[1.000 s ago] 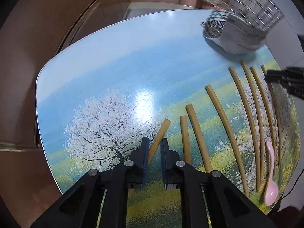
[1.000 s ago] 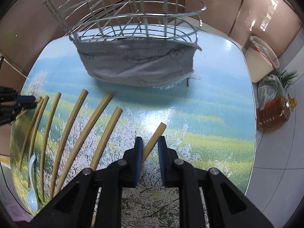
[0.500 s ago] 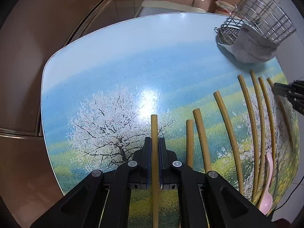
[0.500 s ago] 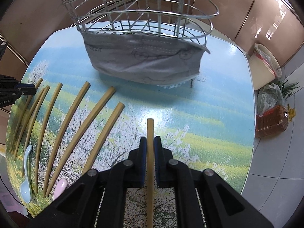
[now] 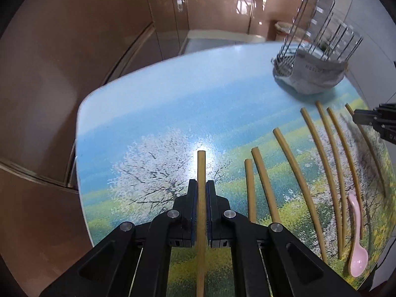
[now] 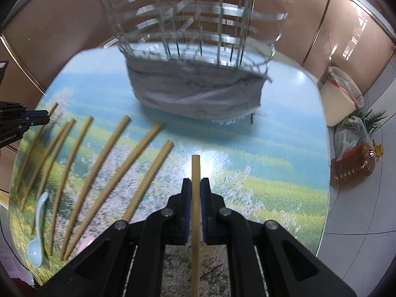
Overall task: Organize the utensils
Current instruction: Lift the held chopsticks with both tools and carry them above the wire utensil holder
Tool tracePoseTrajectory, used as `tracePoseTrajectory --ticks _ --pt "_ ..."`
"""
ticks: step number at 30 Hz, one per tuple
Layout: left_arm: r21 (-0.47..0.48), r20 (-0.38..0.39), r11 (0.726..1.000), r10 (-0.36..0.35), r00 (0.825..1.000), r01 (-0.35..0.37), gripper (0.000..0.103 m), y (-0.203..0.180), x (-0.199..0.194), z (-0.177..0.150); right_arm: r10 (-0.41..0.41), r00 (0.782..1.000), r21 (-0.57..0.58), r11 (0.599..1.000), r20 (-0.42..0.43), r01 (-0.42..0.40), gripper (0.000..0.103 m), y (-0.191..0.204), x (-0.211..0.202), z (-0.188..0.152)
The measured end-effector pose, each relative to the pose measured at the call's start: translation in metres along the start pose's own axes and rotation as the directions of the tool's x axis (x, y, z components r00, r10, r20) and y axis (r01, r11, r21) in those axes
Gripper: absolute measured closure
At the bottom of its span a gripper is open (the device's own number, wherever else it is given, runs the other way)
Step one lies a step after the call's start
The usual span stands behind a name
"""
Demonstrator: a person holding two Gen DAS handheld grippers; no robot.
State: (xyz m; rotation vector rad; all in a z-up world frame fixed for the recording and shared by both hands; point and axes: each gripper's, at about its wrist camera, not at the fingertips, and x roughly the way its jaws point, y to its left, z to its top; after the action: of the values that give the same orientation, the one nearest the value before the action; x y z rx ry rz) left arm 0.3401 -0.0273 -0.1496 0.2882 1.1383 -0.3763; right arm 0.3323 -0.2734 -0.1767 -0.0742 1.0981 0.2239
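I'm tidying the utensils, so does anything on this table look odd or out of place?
Yes: a grey face mask is wrapped round the base of the wire utensil basket at the table's far side. It is no utensil.

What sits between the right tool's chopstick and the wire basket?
Nothing visible. The right tool is shut on a chopstick, and bare table lies between it and the wire basket. A grey cloth wraps the basket's base. The loose chopsticks lie off to the left.
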Motion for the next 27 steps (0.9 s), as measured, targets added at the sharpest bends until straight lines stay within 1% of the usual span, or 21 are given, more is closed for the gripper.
tracePoseTrajectory --ticks 5,8,10,14,16,18,21,24,26,27 --pt "-0.056 0.097 0.998 -0.008 0.995 0.013 0.097 0.003 -0.05 -0.028 0.035 0.992 0.011 0.999 0.122 -0.037 0.097 0.008 -0.047 -0.022" --pt "-0.076 0.149 0.997 -0.01 0.989 0.022 0.097 0.003 -0.079 -0.044 0.051 0.981 0.008 0.999 0.19 -0.053 0.097 0.016 -0.077 -0.04" --pt "-0.09 0.178 0.996 -0.01 0.984 0.026 0.097 0.001 -0.094 -0.052 0.053 0.969 0.005 0.998 0.24 -0.056 0.097 0.026 -0.1 -0.055" --pt "-0.109 0.231 0.993 -0.009 0.973 0.035 0.097 -0.004 -0.13 -0.073 0.061 0.946 0.008 0.998 0.319 -0.067 0.097 0.028 -0.135 -0.075" --pt "-0.118 0.25 0.992 -0.009 0.968 0.039 0.097 -0.007 -0.138 -0.075 0.057 0.934 0.008 0.998 0.352 -0.064 0.097 0.034 -0.15 -0.082" --pt "-0.123 0.276 0.992 -0.006 0.961 0.041 0.097 -0.012 -0.158 -0.084 0.055 0.92 0.007 0.998 0.388 -0.063 0.097 0.042 -0.169 -0.093" --pt "-0.127 0.318 0.991 -0.003 0.948 0.046 0.097 -0.016 -0.186 -0.095 0.056 0.899 0.002 0.998 0.435 -0.063 0.097 0.05 -0.192 -0.102" --pt "-0.131 0.372 0.99 -0.004 0.928 0.056 0.097 -0.019 -0.218 -0.098 0.057 0.874 -0.012 0.998 0.483 -0.059 0.097 0.06 -0.217 -0.105" --pt "-0.135 0.413 0.988 -0.008 0.911 0.069 0.097 -0.024 -0.239 -0.096 0.062 0.852 -0.027 0.998 0.52 -0.056 0.097 0.065 -0.233 -0.103" --pt "-0.137 0.439 0.987 -0.014 0.898 0.082 0.097 -0.026 -0.251 -0.094 0.065 0.839 -0.034 0.998 0.54 -0.055 0.097 0.068 -0.242 -0.1"
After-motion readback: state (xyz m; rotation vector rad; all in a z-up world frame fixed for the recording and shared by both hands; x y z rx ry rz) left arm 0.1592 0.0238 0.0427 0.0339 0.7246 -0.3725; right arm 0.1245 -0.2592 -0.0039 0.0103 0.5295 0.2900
